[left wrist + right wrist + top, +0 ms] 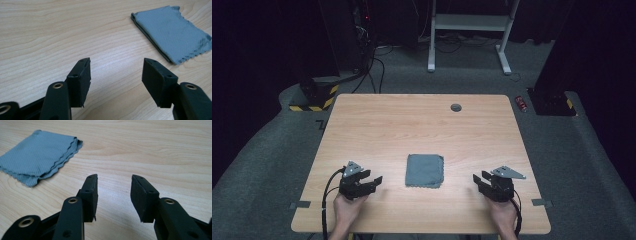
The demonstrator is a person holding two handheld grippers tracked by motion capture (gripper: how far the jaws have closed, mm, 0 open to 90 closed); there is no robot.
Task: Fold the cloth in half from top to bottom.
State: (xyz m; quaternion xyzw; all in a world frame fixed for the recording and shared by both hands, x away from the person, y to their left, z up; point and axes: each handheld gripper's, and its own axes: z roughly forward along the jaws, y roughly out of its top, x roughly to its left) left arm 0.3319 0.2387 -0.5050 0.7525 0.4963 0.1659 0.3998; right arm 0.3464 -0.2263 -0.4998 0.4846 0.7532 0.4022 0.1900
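We hold the left gripper [374, 180] and right gripper [477, 179] released and empty either side of the folded grey cloth [425, 170] lying between them on the worktop [412, 125], likely about to reach inward for its edges.

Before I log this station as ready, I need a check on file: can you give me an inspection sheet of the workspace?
Surface: wooden table, bare apart from a round grey grommet near the far edge.
Job's things: folded grey cloth, flat, between the grippers, touched by neither.
Clutter: tape tabs at the near corners.
Grippers: left gripper and right gripper open, nothing between the jaws.
Cables: black cable trails from the left gripper.
Surroundings: grey carpet, white desk frame, red can on the floor.
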